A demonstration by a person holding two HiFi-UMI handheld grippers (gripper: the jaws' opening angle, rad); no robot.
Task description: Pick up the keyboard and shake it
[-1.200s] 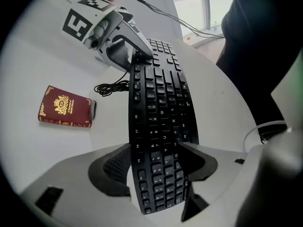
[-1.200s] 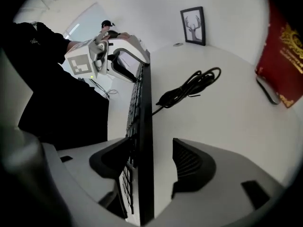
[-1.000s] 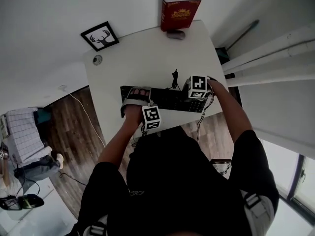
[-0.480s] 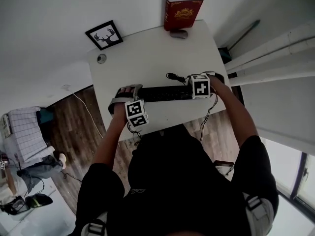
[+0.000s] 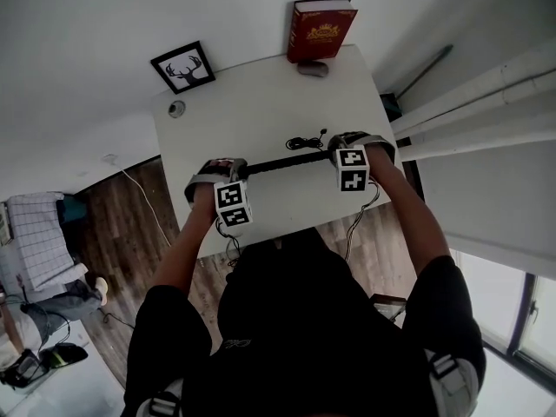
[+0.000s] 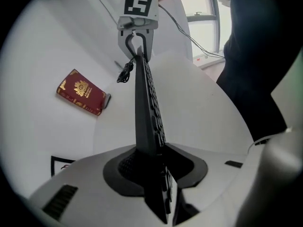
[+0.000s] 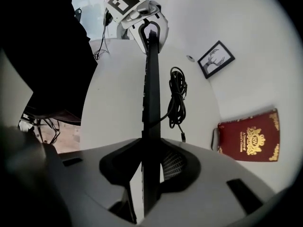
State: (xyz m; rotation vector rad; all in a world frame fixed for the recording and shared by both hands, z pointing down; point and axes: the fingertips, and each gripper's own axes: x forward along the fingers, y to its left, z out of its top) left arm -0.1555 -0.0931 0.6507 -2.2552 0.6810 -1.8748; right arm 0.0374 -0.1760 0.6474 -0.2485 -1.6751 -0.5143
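The black keyboard point(image 5: 287, 163) is held up over the white table point(image 5: 261, 102), turned on edge so it shows as a thin bar. My left gripper point(image 5: 226, 167) grips its left end and my right gripper point(image 5: 349, 141) its right end. In the left gripper view the keyboard point(image 6: 144, 108) runs from my left gripper point(image 6: 154, 161) to the right gripper point(image 6: 137, 38) at the far end. In the right gripper view it point(image 7: 151, 93) passes between the right gripper point(image 7: 151, 167) pads. Both pairs of jaws are closing, pressing on the keyboard. Its coiled cable point(image 7: 177, 98) hangs towards the table.
A red book point(image 5: 320, 29) stands against the wall at the table's far edge, with a grey mouse point(image 5: 313, 68) in front of it. A framed deer picture point(image 5: 182, 66) and a small round object point(image 5: 176, 109) sit at the far left corner. Wooden floor lies at the left.
The keyboard has risen off the table and rolled from flat onto its edge. Both grippers have moved away from the table's near edge with it.
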